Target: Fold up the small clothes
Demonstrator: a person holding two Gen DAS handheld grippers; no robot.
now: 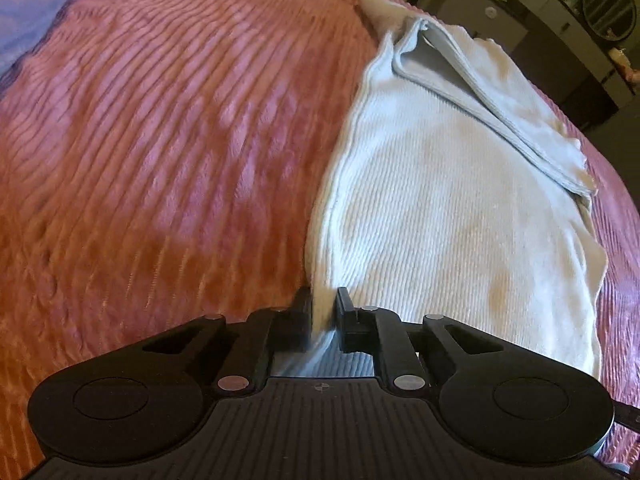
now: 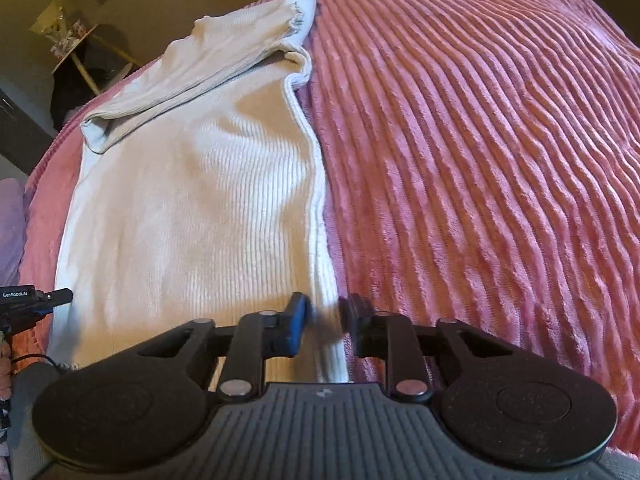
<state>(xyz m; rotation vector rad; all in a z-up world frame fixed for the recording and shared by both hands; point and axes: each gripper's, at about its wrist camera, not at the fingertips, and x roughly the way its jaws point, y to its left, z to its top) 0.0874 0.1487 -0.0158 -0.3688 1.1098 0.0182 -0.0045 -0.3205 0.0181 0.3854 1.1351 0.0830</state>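
— Where the pink bedspread (image 1: 160,140) spreads left, what do the left tongs (image 1: 322,312) grip?
— The white top's (image 1: 440,220) near left edge.
— And the right tongs (image 2: 326,320)?
— Clamped on its near right edge, sleeves folded far.

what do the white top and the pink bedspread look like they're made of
White top: looks like a ribbed knit, cotton-like, matte; fine lengthwise ribs and stitched hems show. Pink bedspread: seems a plush corded fleece or velour; thick soft ridges catch a slight sheen. Exact fibres can't be told.
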